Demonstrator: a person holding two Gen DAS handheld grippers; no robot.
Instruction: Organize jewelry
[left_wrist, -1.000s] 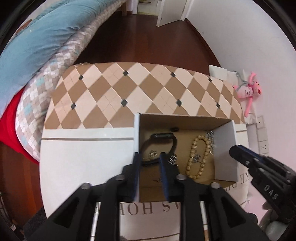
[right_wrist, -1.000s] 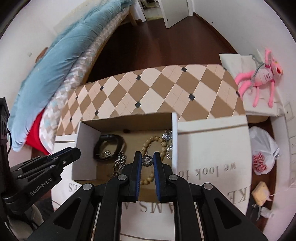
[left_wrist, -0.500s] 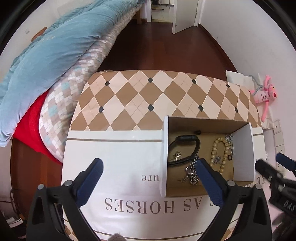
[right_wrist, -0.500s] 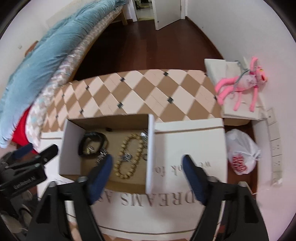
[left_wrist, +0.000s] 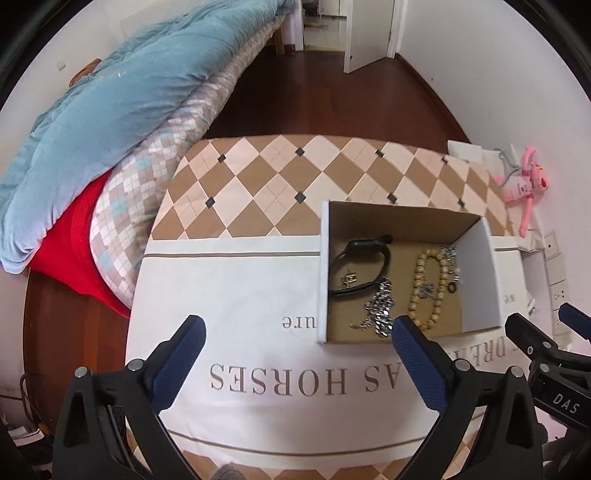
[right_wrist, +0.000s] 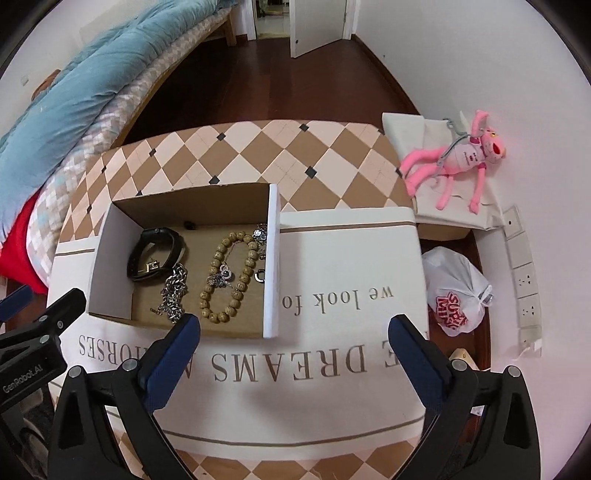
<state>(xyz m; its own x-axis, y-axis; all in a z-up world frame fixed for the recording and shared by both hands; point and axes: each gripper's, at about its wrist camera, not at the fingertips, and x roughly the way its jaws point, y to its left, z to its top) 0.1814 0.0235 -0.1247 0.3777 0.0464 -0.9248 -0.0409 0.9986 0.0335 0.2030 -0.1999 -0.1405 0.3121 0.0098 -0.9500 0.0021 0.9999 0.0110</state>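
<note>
An open cardboard box (left_wrist: 325, 266) (right_wrist: 271, 258) stands on the cloth-covered table. Inside lie a black strap bracelet (left_wrist: 364, 267) (right_wrist: 153, 254), a silver chain (left_wrist: 380, 310) (right_wrist: 173, 291), a wooden bead bracelet (left_wrist: 430, 284) (right_wrist: 229, 277) with a small silver pendant (right_wrist: 223, 275) on it, and a small ring (right_wrist: 260, 276). My left gripper (left_wrist: 297, 332) is open and empty, held above the table in front of the box. My right gripper (right_wrist: 295, 328) is open and empty, in front of the box's right wall.
The table cloth (left_wrist: 258, 192) has a diamond pattern and printed words. A bed with a blue quilt (left_wrist: 110, 99) lies at the left. A pink plush toy (right_wrist: 454, 158) and a white plastic bag (right_wrist: 458, 295) are at the right by the wall.
Both grippers opened and drew back up out of the box. The right one released the small silver pendant, which now lies on the bead bracelet.
</note>
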